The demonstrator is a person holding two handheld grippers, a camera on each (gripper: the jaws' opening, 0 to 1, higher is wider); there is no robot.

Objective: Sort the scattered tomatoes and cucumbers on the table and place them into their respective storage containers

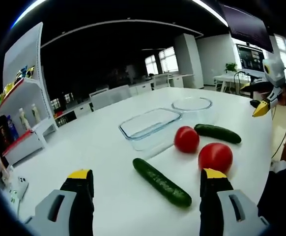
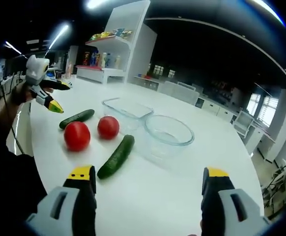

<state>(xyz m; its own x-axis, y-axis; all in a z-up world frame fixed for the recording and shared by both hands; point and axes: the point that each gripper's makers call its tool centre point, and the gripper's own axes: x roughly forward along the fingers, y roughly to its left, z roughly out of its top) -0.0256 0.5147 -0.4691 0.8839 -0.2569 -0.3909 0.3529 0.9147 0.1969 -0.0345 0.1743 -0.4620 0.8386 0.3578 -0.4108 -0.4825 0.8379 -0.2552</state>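
White table (image 1: pixel 108 162), wide and bare-topped, bearing two glass containers: rectangular dish (image 1: pixel 150 124) and round bowl (image 1: pixel 191 104), touching side by side. Beside them, two cucumbers (image 1: pixel 161 181) (image 1: pixel 217 132) and two tomatoes (image 1: pixel 186 139) (image 1: pixel 215 157), loose on the tabletop. Left gripper (image 1: pixel 148 184) jaws wide apart, holding nothing. Right gripper (image 2: pixel 148 183) likewise spread and empty. Shelf unit (image 2: pixel 118 42) of packaged goods behind, clearer in right gripper view.

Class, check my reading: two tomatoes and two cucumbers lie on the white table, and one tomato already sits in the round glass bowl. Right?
Not quite. The round glass bowl holds nothing; both tomatoes lie on the table beside the cucumbers, as the right gripper view shows.
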